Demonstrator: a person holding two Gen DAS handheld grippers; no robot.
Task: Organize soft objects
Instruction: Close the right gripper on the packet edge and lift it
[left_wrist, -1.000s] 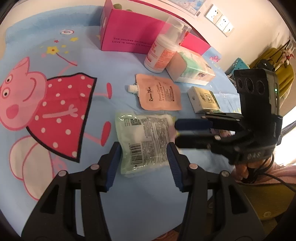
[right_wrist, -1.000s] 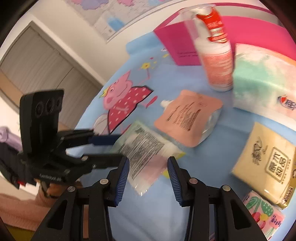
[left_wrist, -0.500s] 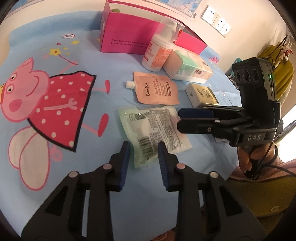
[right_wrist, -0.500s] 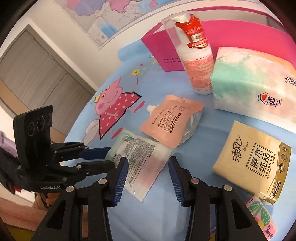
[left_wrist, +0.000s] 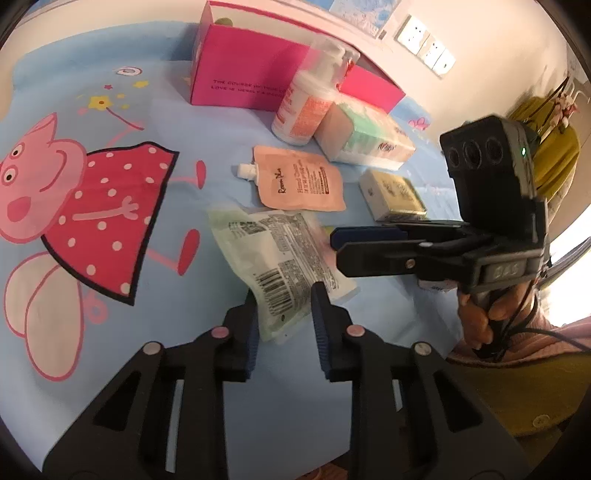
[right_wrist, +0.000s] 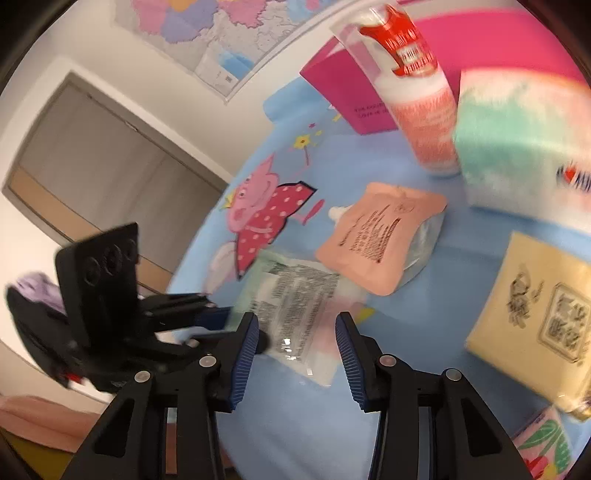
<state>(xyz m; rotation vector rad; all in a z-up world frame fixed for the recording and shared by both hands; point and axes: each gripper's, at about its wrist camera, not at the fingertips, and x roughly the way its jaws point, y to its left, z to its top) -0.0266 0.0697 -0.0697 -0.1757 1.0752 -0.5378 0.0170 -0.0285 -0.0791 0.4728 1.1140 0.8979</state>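
Observation:
A flat pale-green pouch (left_wrist: 269, 251) with a printed label lies on the blue cartoon cloth (left_wrist: 110, 369). Its near corner sits between the pads of my left gripper (left_wrist: 282, 295), whose jaws are closing and pinch that corner. From the right wrist view the same pouch (right_wrist: 291, 291) lies beyond my right gripper (right_wrist: 295, 321). Its jaws are closing slightly but stand apart, with nothing pressed between the pads. That right gripper (left_wrist: 336, 243) hovers at the pouch's right edge, held by a hand. The left gripper (right_wrist: 221, 321) meets the pouch's left end.
A peach spouted pouch (left_wrist: 299, 181) lies just behind the green one. Further back stand a pump bottle (left_wrist: 306, 107), a green tissue pack (left_wrist: 365, 140) and an open pink box (left_wrist: 251, 74). A yellow tissue pack (right_wrist: 535, 314) and a pink-green packet (right_wrist: 543, 443) lie at the right.
My left jaws have narrowed from wide to close around the pouch's near corner. The pouch has swung so that corner points toward me. The right gripper has stayed beside it.

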